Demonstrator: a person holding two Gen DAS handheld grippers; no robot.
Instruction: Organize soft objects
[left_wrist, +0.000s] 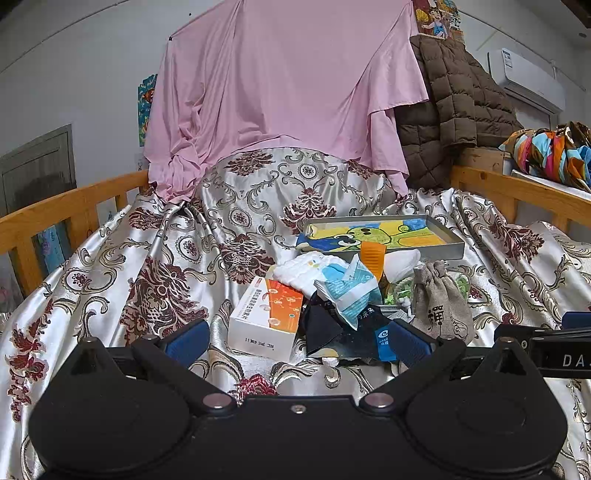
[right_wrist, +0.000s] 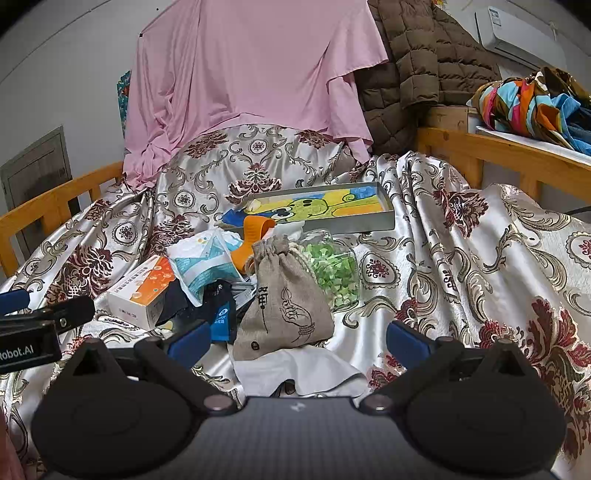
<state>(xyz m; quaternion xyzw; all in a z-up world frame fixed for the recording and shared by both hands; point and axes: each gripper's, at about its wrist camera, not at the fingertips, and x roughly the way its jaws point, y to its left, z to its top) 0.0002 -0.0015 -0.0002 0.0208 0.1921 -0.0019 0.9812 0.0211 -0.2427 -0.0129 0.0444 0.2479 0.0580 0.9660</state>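
Landmark: grey metal tray (right_wrist: 387, 221) with a cartoon picture inside, lying on the floral satin bedspread (right_wrist: 461, 266). All clutter sits in a heap just in front of the tray.

Left to right across the heap:
- White-and-orange medicine box (left_wrist: 264, 319), front-left of the tray, farthest left.
- White folded cloth (left_wrist: 306, 271), in front of the tray's left end, behind the box.
- Blue-and-white plastic packet (left_wrist: 349, 291), crumpled, in front of the tray, lying on a dark blue cloth item (left_wrist: 343, 332).
- Orange clip (right_wrist: 253, 236), upright, touching the tray's near edge.
- Grey linen drawstring pouch (right_wrist: 284, 302), in front of the tray, leaning against a clear jar of green pieces (right_wrist: 334, 273) to its right.
- White cloth (right_wrist: 299, 371), flat, nearest the camera, well in front of the tray, under the pouch's base.

Left gripper (left_wrist: 295, 341): jaws spread wide, nothing held, box and dark cloth between the fingers' line.
Right gripper (right_wrist: 299, 338): jaws spread wide, empty, pouch standing between the fingers, no contact seen.
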